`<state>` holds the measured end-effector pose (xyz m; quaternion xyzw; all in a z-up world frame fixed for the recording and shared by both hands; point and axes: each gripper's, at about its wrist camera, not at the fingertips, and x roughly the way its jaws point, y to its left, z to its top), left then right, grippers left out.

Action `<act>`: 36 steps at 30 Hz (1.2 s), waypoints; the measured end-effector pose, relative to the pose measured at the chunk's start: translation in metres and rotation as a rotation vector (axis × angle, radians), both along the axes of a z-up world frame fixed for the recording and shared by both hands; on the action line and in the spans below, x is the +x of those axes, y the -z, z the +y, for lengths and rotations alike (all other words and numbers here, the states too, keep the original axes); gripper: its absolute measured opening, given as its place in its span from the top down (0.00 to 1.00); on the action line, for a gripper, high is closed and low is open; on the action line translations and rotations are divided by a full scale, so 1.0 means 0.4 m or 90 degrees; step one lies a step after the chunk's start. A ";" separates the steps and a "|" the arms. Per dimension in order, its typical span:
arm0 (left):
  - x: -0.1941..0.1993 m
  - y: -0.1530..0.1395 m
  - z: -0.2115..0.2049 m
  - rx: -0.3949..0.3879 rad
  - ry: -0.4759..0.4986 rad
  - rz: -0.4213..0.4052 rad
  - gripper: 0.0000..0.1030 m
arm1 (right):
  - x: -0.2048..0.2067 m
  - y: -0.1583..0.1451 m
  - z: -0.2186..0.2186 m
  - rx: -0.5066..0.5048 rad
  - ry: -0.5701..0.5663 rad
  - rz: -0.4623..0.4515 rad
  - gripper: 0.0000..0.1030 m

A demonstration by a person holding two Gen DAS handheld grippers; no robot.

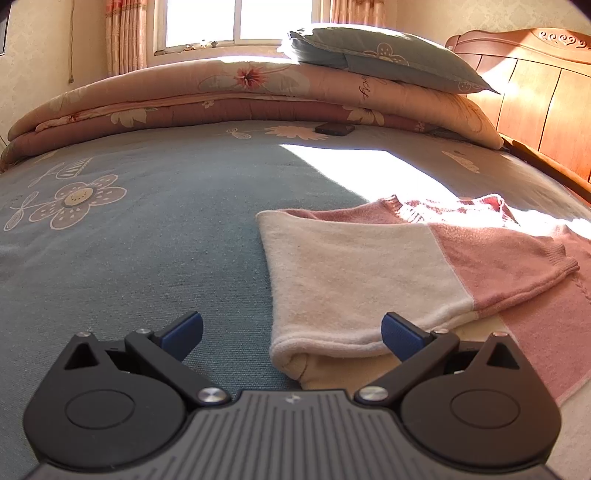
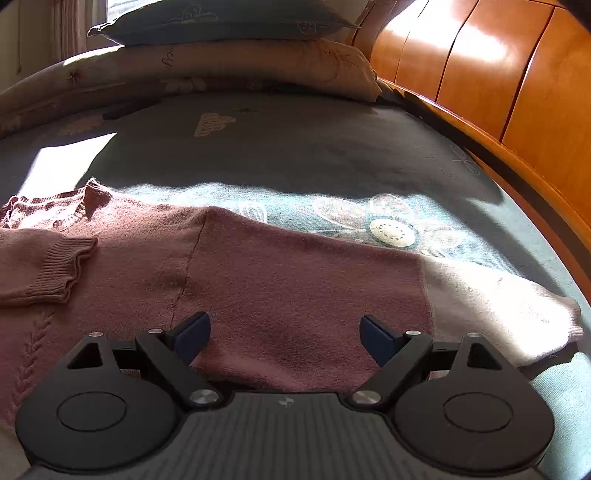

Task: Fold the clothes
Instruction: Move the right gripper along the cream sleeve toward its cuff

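Observation:
A pink and cream knitted sweater (image 1: 369, 273) lies flat on the blue flowered bed sheet (image 1: 147, 236). Its left sleeve is folded across the body, the pink cuff (image 1: 554, 266) resting on the chest. My left gripper (image 1: 291, 334) is open and empty, low over the sheet at the folded cream edge. In the right wrist view the sweater (image 2: 295, 280) has its right sleeve stretched out to the right, ending in a cream cuff (image 2: 517, 314). My right gripper (image 2: 284, 334) is open and empty, just above the pink sleeve.
A folded floral quilt (image 1: 221, 99) with a blue pillow (image 1: 388, 59) on top lies along the far side of the bed. A dark flat object (image 1: 334, 129) lies before it. A wooden headboard (image 2: 498, 74) runs along the right. A window (image 1: 240, 22) is behind.

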<state>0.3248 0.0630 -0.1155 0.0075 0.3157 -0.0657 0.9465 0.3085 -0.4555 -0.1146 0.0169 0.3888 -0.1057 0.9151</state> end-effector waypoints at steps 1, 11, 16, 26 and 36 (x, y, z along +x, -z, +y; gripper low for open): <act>0.000 -0.001 0.002 -0.001 -0.002 -0.001 0.01 | -0.001 0.008 -0.001 0.007 0.005 0.006 0.12; 0.002 -0.004 0.009 -0.010 -0.012 -0.002 0.01 | -0.020 -0.047 0.039 0.000 -0.004 -0.027 0.11; 0.002 -0.005 0.009 -0.010 -0.010 -0.001 0.01 | 0.018 -0.057 0.094 -0.003 -0.037 -0.039 0.11; 0.003 -0.009 0.017 -0.017 -0.013 -0.004 0.01 | 0.050 -0.001 0.146 0.012 -0.056 -0.005 0.11; -0.002 -0.010 0.015 -0.014 -0.016 -0.009 0.01 | -0.047 -0.032 0.019 0.102 0.026 -0.035 0.11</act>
